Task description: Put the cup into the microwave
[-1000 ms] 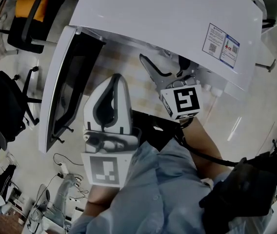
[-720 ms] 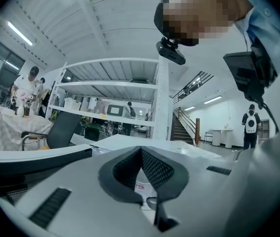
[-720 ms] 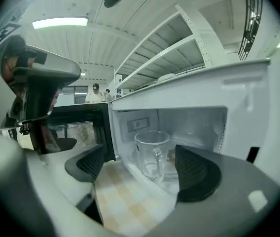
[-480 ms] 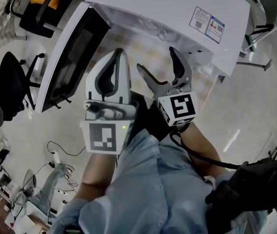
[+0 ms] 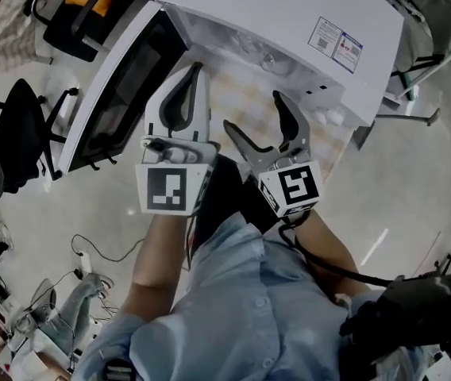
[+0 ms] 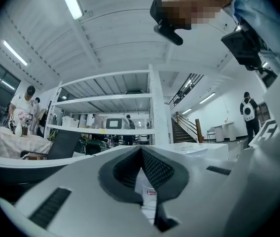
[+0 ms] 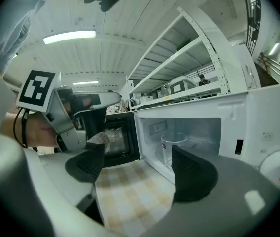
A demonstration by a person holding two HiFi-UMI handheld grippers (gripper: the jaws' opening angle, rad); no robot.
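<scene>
A clear cup with a small red label stands upright inside the white microwave, whose door hangs open to the left. From the head view the cup shows just under the microwave top. My right gripper is open and empty, out in front of the cavity over a checkered cloth. In the head view the right gripper sits beside my left gripper, which is shut on nothing. Part of the cup peeks through behind the left gripper.
The open door juts out at the left of the left gripper. Black office chairs and floor cables lie beyond it. White shelving rises behind the microwave.
My right gripper has drawn back out of the microwave, jaws still open and empty; the cup stays inside. The left gripper has barely shifted.
</scene>
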